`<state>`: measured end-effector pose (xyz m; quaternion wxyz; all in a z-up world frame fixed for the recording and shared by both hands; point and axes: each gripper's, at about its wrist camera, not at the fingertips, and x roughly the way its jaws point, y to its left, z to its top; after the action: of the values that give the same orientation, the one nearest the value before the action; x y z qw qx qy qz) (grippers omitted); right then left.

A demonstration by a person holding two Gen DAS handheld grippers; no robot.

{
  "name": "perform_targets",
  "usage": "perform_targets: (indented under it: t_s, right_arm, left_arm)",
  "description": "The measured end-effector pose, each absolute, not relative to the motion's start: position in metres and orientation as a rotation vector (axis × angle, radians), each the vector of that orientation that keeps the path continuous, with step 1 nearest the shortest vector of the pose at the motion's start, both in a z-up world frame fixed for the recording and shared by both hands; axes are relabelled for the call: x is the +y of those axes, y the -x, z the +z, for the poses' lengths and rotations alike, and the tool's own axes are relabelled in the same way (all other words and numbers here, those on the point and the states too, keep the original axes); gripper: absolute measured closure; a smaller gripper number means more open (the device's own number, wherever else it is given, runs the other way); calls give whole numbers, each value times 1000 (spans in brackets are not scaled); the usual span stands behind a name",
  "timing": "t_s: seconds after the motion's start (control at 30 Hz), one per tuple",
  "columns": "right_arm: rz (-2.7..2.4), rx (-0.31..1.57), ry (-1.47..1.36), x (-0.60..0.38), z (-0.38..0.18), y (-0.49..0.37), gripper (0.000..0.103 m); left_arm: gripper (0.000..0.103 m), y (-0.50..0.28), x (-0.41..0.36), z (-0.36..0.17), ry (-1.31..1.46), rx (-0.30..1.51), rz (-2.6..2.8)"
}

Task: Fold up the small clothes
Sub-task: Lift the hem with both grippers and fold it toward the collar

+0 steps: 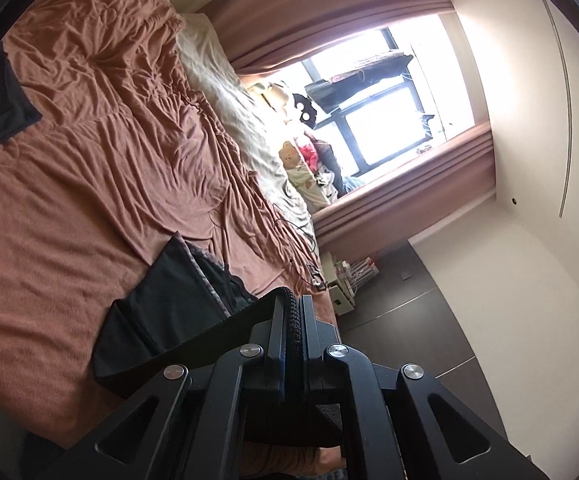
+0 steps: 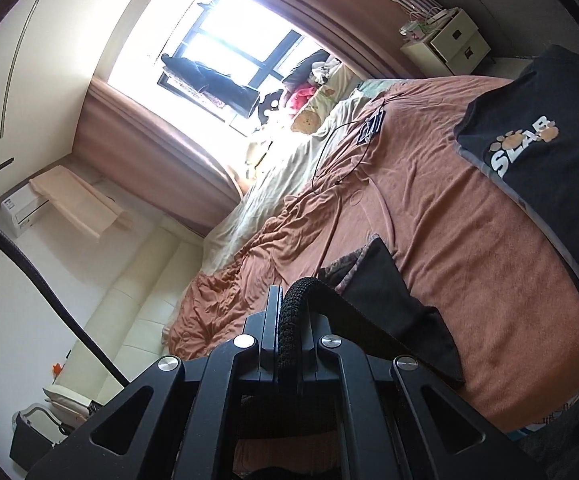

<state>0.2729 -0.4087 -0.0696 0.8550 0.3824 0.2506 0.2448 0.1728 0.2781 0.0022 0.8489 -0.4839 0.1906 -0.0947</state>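
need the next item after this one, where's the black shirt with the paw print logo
In the right wrist view the shirt lies folded on the brown blanket at the right, with the white nightstand beyond it.

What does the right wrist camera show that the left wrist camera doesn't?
Only the right wrist view shows the folded black T-shirt with white lettering and paw prints, a wall air conditioner and a cream padded headboard. Only the left shows dark wooden flooring. Both show the rust-brown bedspread, bright window, and each hand-held gripper shut on the small black garment.
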Motion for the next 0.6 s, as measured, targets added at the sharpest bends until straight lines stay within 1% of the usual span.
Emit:
perform_targets:
  t_s: [0.3, 0.6]
  right_arm:
    - [505, 544, -777, -391, -59, -347, 102]
    - [467, 613, -728, -369, -70, -417, 102]
  left_arm:
    - [98, -242, 288, 12, 986, 428, -184]
    - [98, -305, 301, -13, 980, 492, -111]
